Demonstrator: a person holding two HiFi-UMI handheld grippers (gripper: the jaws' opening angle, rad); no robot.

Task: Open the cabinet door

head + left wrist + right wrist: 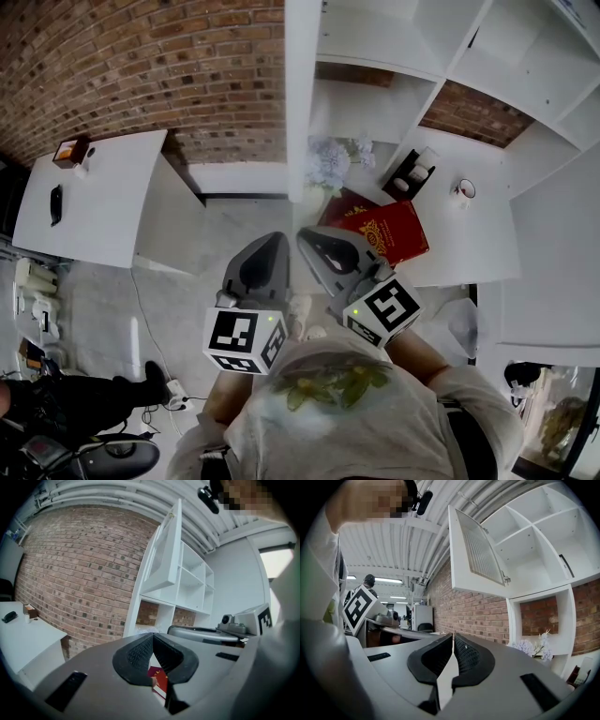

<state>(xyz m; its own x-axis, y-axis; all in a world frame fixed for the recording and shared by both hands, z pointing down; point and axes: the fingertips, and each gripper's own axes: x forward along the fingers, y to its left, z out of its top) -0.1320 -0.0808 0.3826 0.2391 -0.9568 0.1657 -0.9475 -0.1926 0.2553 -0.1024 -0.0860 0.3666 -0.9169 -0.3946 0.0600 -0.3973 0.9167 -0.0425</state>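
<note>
The white cabinet door (480,550) stands swung open from the upper shelf unit (543,531), its inner panel facing out. In the left gripper view the door (166,550) also hangs open above the shelves. From the head view the door (302,94) appears edge-on as a white strip. Both grippers are held close to the person's chest, apart from the door. My left gripper (275,240) is shut with nothing in it. My right gripper (307,236) is shut and empty too, its tips touching (453,635).
A red book (389,230) lies on the lower white shelf (469,253), with pale flowers (328,161) and a cup (463,190) nearby. A white desk (94,197) stands at the left against the brick wall (169,66). Cables lie on the floor (178,398).
</note>
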